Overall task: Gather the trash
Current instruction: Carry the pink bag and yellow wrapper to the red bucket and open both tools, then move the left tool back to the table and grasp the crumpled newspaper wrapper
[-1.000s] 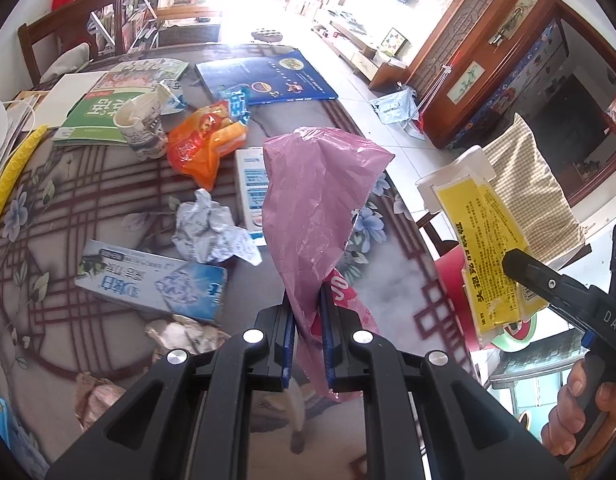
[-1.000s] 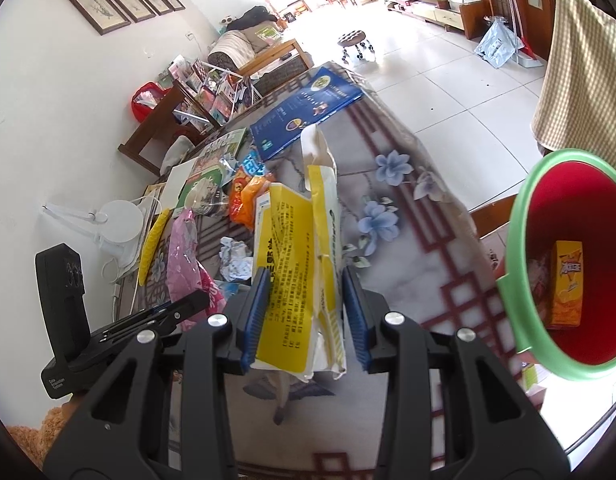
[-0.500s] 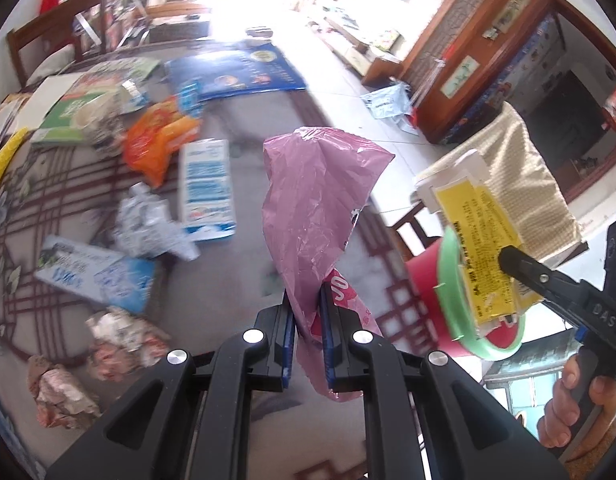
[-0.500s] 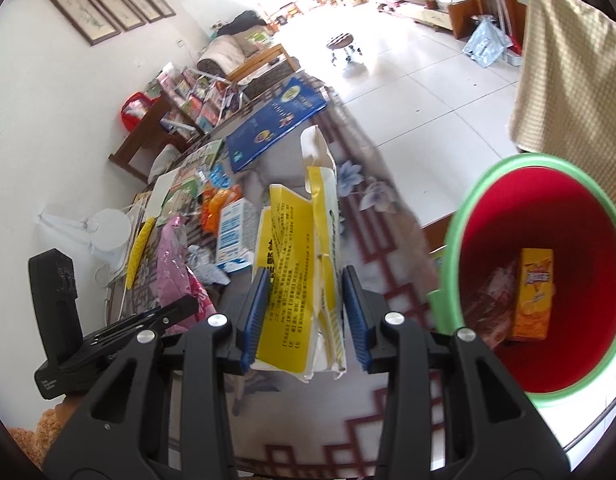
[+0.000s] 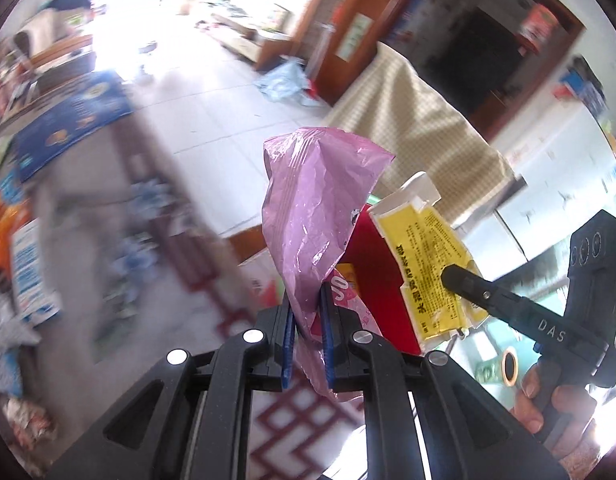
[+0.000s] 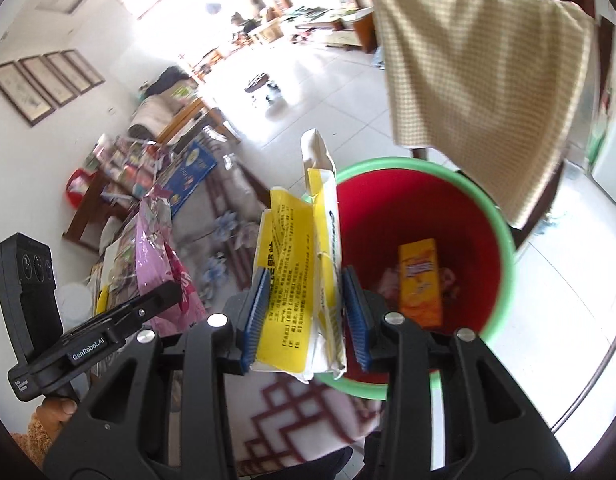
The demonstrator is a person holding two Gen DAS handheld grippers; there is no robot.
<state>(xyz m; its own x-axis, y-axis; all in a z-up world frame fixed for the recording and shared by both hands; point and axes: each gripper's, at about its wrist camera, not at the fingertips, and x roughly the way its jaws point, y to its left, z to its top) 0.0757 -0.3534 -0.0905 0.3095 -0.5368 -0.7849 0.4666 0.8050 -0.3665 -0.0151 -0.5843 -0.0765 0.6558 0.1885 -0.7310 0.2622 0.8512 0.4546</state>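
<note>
Both claws have swung off the littered table toward the red bin, the left claw clamped on the pink plastic bag, the right claw gripping the yellow carton at its green rim, so dropping looks next.

1. We take the bench as our landmark: it wears a grey cloth printed with blue flowers and a dark red lattice.
2. Beyond its far end we see a white tiled floor washed in strong daylight.
3. To the bench's left stands a white wall carrying four framed pictures in a row.
4. Right of the bench, a beige checked cloth hangs draped over a chair.
5. Farther right of the bench, past the floor, we see a dark wooden cabinet.
6. A small stool stands on the tiles beyond the bench.
</note>
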